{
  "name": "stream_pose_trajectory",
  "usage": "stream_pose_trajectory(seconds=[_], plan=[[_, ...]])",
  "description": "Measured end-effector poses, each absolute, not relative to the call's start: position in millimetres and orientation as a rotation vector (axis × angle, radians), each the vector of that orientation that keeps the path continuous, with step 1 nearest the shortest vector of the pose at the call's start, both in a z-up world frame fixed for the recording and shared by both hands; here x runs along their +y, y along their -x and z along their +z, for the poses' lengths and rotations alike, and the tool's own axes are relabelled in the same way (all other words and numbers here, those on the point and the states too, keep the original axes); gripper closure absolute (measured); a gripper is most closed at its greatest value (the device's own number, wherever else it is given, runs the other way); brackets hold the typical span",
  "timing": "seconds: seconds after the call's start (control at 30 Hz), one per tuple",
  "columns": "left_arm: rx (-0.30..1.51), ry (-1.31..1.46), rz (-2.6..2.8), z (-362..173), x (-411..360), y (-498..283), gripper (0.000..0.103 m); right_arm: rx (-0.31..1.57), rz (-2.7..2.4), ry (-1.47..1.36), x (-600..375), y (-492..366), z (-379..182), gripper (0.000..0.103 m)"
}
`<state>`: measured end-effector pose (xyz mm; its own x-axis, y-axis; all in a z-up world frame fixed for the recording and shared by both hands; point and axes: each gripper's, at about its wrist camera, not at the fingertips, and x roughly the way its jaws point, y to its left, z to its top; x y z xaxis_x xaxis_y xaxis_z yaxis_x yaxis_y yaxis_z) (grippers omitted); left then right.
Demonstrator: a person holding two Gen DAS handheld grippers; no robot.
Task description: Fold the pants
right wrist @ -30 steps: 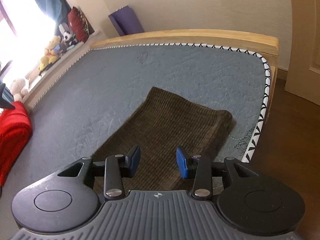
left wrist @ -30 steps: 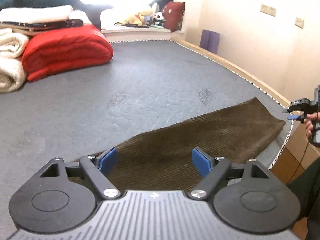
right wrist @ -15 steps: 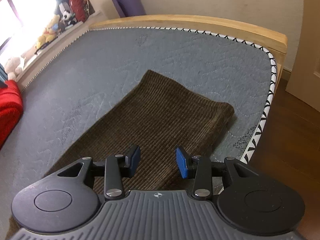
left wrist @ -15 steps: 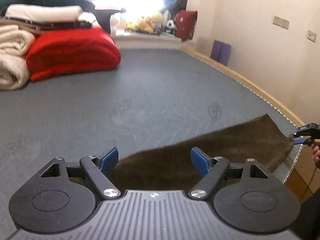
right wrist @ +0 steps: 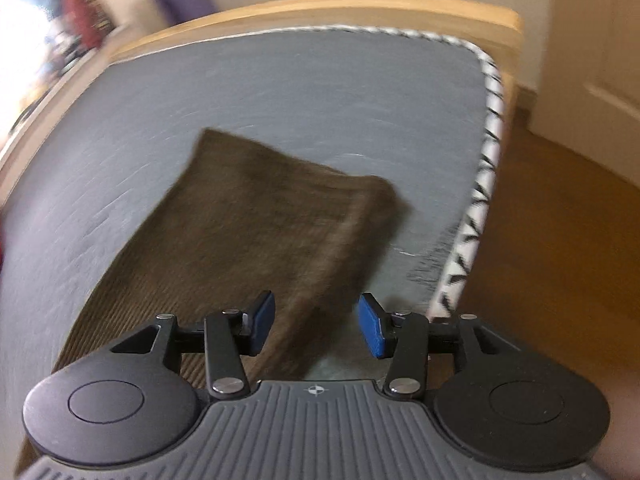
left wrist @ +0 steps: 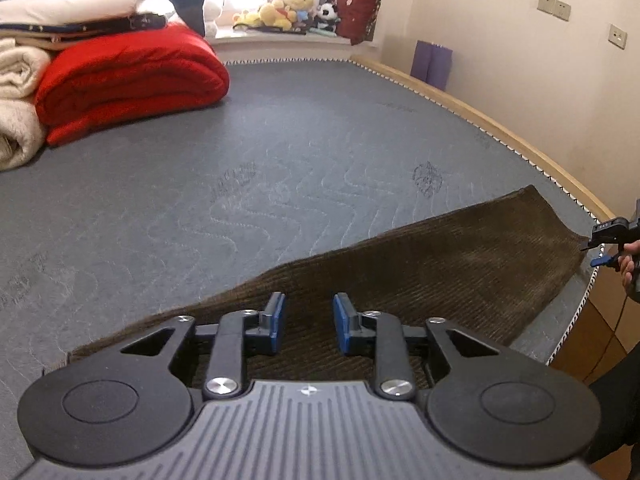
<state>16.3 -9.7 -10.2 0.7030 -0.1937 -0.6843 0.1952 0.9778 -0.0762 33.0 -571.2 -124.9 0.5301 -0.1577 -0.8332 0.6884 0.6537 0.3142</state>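
Left claw [left wrist: 307, 322] (parted) over pants [left wrist: 460, 264]

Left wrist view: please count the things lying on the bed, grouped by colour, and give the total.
Brown: 1, the pants
Red: 1, the folded quilt
Cream: 1, the rolled blanket
Total: 3, not counting the partly hidden stack behind the quilt.

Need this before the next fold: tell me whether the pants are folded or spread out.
Folded lengthwise: the pants lie flat on the mattress as one long strip, with a doubled, rounded edge along one side.
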Motion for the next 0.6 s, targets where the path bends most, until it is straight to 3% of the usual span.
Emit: stream_pose_trajectory(seconds=[0.4, 0.43, 0.47, 0.5, 0.6], plan=[[0.787, -0.038, -0.226, -19.2, -10.6, -18.8, 0.07, 0.78, -0.585, -0.928, -599.9, -49.6, -160.1, 0.054], [0.786, -0.037, -0.223, -19.0, -9.6, -19.2, 0.07, 0.779, -0.593, -0.92, -599.5, -51.1, -160.6, 0.057], [0.784, -0.034, -0.22, -18.3, -8.8, -19.3, 0.07, 0.783, -0.605, -0.907, -599.4, -52.1, -161.3, 0.073], [0.781, -0.031, -0.218, -17.1, -7.7, -19.4, 0.07, 0.792, -0.62, -0.898, -598.5, -53.2, -161.9, 0.081], [0.77, -0.025, -0.212, -14.1, -4.4, -18.5, 0.07, 0.756, -0.648, -0.946, -597.6, -50.1, -157.6, 0.09]])
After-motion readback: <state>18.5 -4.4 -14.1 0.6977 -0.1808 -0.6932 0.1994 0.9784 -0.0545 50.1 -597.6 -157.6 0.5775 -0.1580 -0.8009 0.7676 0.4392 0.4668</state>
